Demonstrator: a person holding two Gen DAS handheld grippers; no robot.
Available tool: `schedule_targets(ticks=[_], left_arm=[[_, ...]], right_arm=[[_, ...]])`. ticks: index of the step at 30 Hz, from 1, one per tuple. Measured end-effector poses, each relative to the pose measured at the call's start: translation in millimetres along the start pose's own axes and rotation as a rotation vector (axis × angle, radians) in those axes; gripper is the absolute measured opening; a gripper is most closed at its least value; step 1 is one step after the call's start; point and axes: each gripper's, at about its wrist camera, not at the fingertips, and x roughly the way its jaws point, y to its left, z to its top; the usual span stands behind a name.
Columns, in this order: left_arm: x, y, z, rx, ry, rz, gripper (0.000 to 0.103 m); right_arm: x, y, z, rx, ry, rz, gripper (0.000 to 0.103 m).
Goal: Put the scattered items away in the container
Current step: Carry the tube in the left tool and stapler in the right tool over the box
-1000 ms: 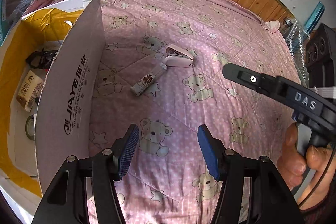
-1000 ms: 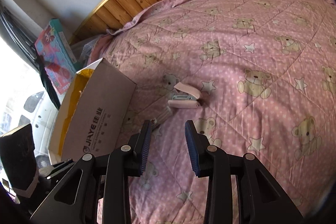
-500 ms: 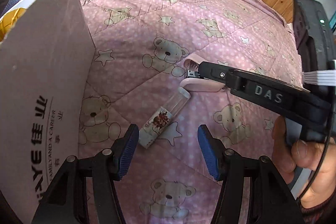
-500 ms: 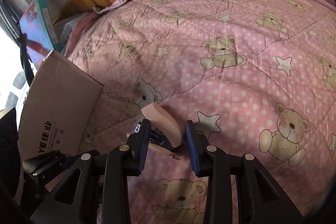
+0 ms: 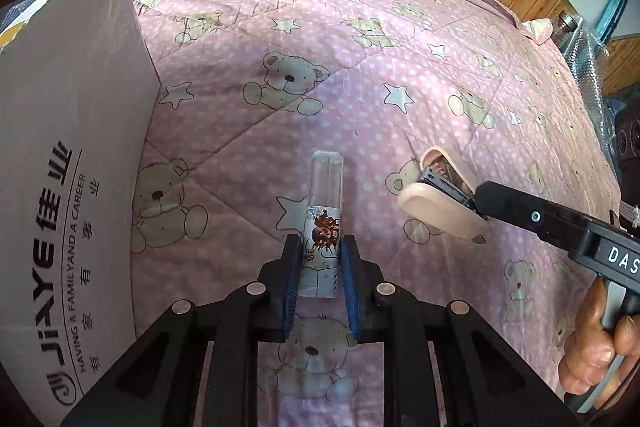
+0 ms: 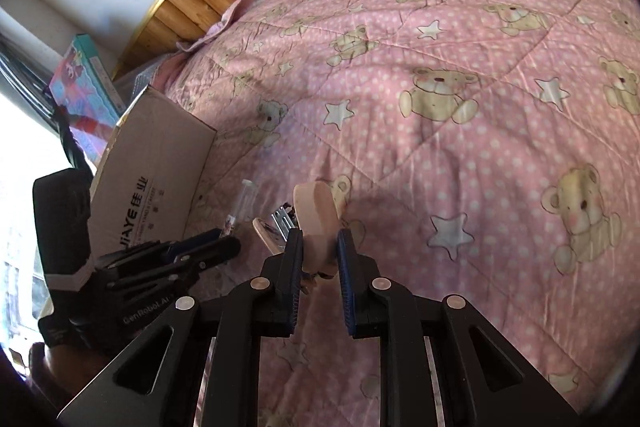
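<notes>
You hold two hand-held grippers, and each one has one item. Your left hand-held gripper (image 5: 320, 259) is clamped on the printed lower part of one small tube (image 5: 325, 223); its clear cap points away from you, over the pink bear quilt (image 5: 360, 67) of the bed. Your right hand-held gripper (image 6: 319, 247) is clamped on one pink stapler (image 6: 318, 223), which stands open, with its metal part showing to the left. In the left wrist view this stapler (image 5: 440, 203) is to the right of the tube and apart from it. One cardboard box (image 5: 68, 155) stands on the bed at the left, near the tube; its inside cannot be seen. Your right hand (image 5: 600, 347) shows at the edge.
</notes>
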Motion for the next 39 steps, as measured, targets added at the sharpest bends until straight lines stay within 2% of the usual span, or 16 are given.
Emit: schedule_targets(ticks=[6,10,11,13,14,15,17,19,20,21,22,25,32,39], left_arm=[[-4.6,-1.2,-9.6,0.011,0.019,0.017,0.021],[-11.7,0.1,-32.6,0.010,0.050,0.021,0.021],[-11.2,1.2,-38.3,0.008,0.059,0.024,0.021],[-12.1,4.9,-44.8,-0.008,0.042,0.027,0.022],[-12.1,5.7,-44.8,-0.014,0.043,0.026,0.027],[-12.3,5.7,-43.5,-0.018,0.044,0.027,0.040],[-14.3,3.1,-40.5,-0.012,0.019,0.040,0.054],[-9.2,-0.4,-38.3,0.017,0.007,0.046,0.051],[-5.6,-0.3,-37.3,0.014,0.009,0.059,0.041],[-6.2,-0.9,-35.8,0.020,-0.016,0.070,0.023],[-5.2,-1.2,-34.8,0.030,-0.020,0.073,0.020],[-8.9,3.7,-36.4,0.014,-0.019,0.062,0.020],[-28.5,8.4,-53.0,-0.017,-0.019,0.052,0.020],[-53.0,-12.1,-58.1,-0.005,-0.058,0.042,0.020]], right_arm=[[-7.4,1.6,-21.9,-0.013,0.009,-0.040,0.018],[-11.9,1.8,-38.3,0.002,0.018,-0.033,0.018],[-9.6,1.4,-41.4,0.003,0.022,-0.036,0.022],[-4.5,0.5,-43.9,-0.002,0.032,-0.046,0.023],[-4.2,0.6,-43.2,-0.004,0.023,-0.049,0.026],[-2.7,1.7,-41.4,-0.009,0.023,-0.052,0.028],[2.9,7.2,-36.7,-0.035,0.024,-0.058,0.030],[11.8,14.8,-33.6,-0.081,0.021,-0.064,0.029],[14.5,16.7,-32.5,-0.084,0.023,-0.057,0.028],[15.8,17.8,-31.5,-0.082,0.023,-0.056,0.028],[15.3,18.4,-31.6,-0.082,0.022,-0.060,0.026],[7.5,18.2,-37.2,-0.059,0.018,-0.046,0.021],[-21.8,19.6,-53.3,-0.013,-0.017,-0.024,0.021],[-47.4,31.6,-70.7,-0.023,-0.040,-0.016,0.021]])
